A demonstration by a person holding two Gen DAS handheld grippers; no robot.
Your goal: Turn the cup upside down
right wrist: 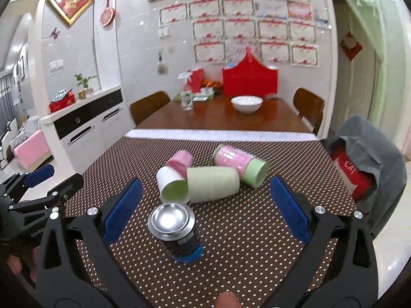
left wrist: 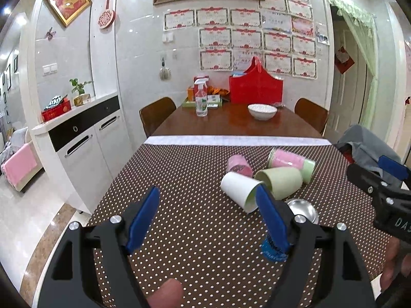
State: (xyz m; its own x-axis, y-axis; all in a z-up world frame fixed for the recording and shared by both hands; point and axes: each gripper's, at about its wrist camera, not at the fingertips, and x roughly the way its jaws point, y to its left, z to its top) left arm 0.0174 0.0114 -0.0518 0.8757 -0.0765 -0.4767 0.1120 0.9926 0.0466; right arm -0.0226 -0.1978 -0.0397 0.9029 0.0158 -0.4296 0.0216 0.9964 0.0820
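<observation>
Several cups lie on their sides on the polka-dot tablecloth (left wrist: 179, 179): a white cup with a green inside (left wrist: 239, 190) (right wrist: 170, 184), a pale green cup (left wrist: 281, 181) (right wrist: 213, 183), a pink cup (left wrist: 240, 166) (right wrist: 181, 161) and a pink-and-green tumbler (left wrist: 291, 163) (right wrist: 239, 163). A steel cup (right wrist: 173, 224) (left wrist: 304, 209) stands upside down on a blue base. My left gripper (left wrist: 208, 208) is open and empty, left of the cups. My right gripper (right wrist: 205, 200) is open and empty, with the steel cup low between its fingers.
Farther back on the wooden table stand a white bowl (left wrist: 262, 111), a spray bottle (left wrist: 201, 100) and a red bag (left wrist: 255, 87). Chairs (left wrist: 156, 114) flank the table. A grey cloth over a red box (right wrist: 364, 164) sits at the right edge. A white cabinet (left wrist: 84, 138) stands left.
</observation>
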